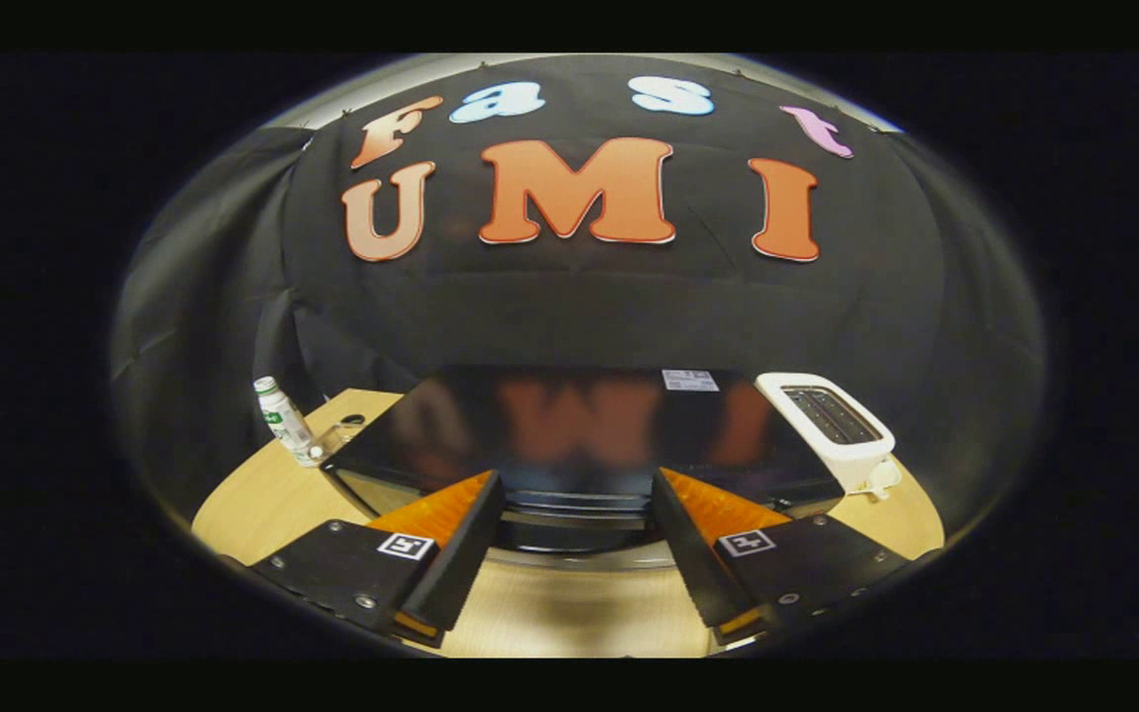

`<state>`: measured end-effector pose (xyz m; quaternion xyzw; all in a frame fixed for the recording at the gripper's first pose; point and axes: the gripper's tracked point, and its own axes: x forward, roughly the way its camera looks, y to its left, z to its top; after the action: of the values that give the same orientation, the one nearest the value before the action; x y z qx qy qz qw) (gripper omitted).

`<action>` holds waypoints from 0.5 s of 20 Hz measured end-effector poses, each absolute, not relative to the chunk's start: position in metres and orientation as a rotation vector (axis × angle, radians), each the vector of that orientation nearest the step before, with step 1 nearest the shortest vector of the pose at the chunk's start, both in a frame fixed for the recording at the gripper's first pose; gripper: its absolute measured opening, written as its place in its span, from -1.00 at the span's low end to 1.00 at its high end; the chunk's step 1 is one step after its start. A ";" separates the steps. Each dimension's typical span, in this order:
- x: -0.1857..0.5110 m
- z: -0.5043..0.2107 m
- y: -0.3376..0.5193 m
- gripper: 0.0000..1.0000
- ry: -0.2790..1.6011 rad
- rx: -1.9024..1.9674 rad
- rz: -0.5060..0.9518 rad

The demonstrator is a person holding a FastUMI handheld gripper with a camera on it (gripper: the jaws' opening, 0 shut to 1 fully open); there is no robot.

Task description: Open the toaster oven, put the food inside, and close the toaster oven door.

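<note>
A black toaster oven (579, 425) with a glossy, mirror-like top stands on the wooden table (569, 613), just ahead of and below my fingers. My gripper (577, 480) is open, with its fingers wide apart over the oven's front edge. Between the fingers lies the top of the oven's front, where a pale curved bar (579, 559) that looks like the door handle runs across. Neither finger presses on it. I cannot tell from this angle whether the door is shut.
A white pop-up toaster (836, 430) stands close to the oven's right side. A small white bottle with a green label (283, 420) stands beyond the oven's left corner. The rounded table edge curves away on both sides.
</note>
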<state>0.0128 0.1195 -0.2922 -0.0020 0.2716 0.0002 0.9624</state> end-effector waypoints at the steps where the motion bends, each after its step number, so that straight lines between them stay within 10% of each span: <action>1: 0.005 -0.298 0.125 0.74 0.524 0.013 0.018; 10: -0.068 -0.316 0.152 0.39 0.655 0.094 0.188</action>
<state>-0.0676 0.1519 -0.3157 0.0460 0.3209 0.0919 0.9415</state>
